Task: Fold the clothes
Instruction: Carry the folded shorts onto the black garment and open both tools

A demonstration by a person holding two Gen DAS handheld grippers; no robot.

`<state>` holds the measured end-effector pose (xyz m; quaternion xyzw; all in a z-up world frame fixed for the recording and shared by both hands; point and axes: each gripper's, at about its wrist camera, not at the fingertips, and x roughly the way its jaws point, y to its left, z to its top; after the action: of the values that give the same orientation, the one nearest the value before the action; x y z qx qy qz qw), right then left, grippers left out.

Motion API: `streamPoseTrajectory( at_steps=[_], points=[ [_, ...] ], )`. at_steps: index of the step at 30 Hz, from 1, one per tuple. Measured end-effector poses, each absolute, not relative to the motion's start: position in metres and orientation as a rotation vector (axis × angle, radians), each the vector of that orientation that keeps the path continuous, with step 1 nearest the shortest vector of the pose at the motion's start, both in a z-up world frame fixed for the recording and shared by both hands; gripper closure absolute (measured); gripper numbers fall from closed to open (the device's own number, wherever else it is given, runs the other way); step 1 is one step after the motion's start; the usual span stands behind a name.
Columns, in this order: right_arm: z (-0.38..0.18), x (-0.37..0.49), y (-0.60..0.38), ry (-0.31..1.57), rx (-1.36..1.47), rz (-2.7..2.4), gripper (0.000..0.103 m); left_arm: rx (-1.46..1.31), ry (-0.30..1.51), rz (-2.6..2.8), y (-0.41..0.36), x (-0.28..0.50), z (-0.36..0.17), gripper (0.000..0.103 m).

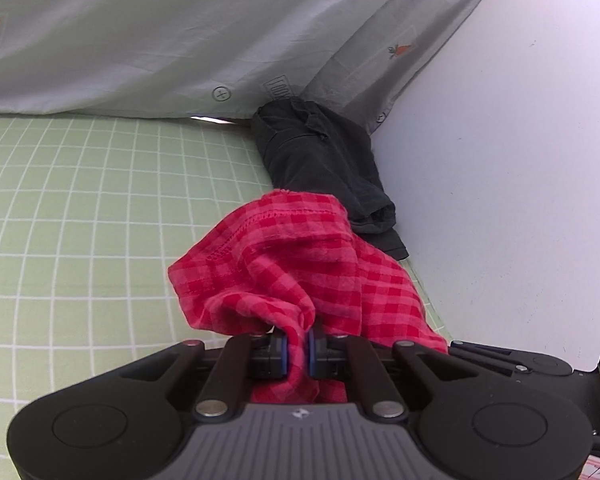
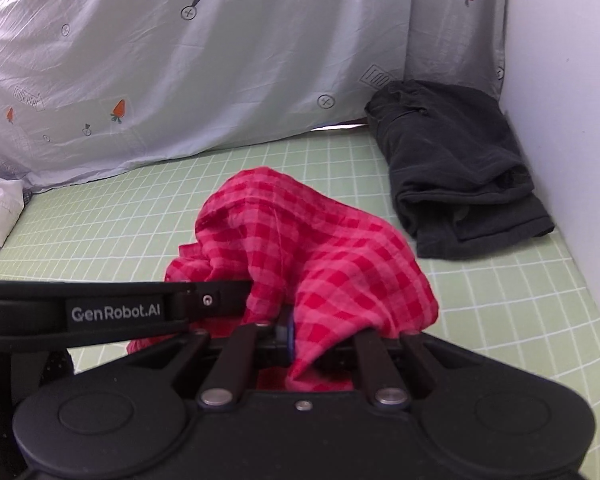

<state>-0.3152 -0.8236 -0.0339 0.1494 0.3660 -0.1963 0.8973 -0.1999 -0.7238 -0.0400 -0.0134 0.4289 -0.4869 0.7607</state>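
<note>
Gripping red checked cloth — both tools clamped | white bundle — right view only

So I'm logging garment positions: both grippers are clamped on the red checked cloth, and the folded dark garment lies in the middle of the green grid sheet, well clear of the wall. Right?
Not quite. The folded dark garment lies at the edge of the green grid sheet, right against the white wall, as the right wrist view shows. The left gripper and the right gripper are indeed clamped on the red checked cloth.
</note>
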Motion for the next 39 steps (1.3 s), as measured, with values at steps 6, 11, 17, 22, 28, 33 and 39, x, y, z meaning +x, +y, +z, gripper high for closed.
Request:
streamPoseTrajectory(
  at_steps=[6, 11, 17, 22, 28, 33, 39],
  points=[
    [-0.019, -0.309, -0.898, 0.692, 0.206, -0.472, 0.093, -0.016, 0.869, -1.113, -0.813, -0.189, -0.02, 0.093],
    [0.003, -0.278, -0.96, 0.621, 0.086, -0.518, 0.093, -0.032, 0.773, -1.16, -0.884, -0.159, 0.003, 0.093],
    [-0.008, -0.222, -1.041, 0.615, 0.042, -0.601, 0.07, 0.019, 0.715, -1.115, -0.959, -0.112, 0.0, 0.077],
    [-0.047, -0.202, -1.089, 0.696, 0.155, -0.721, 0.044, 0.087, 0.84, -0.92, -0.977, -0.073, -0.038, 0.046],
    [-0.06, -0.233, -1.074, 0.707, 0.24, -0.763, 0.027, 0.088, 0.847, -0.901, -0.944, -0.058, -0.049, 0.029],
    [-0.05, -0.27, -1.035, 0.706, 0.312, -0.752, 0.024, 0.18, 0.728, -0.948, -0.917, -0.089, -0.023, 0.021],
    [-0.028, -0.309, -0.973, 0.67, 0.293, -0.747, 0.014, 0.18, 0.699, -0.98, -0.875, -0.148, 0.0, 0.011]
  ],
)
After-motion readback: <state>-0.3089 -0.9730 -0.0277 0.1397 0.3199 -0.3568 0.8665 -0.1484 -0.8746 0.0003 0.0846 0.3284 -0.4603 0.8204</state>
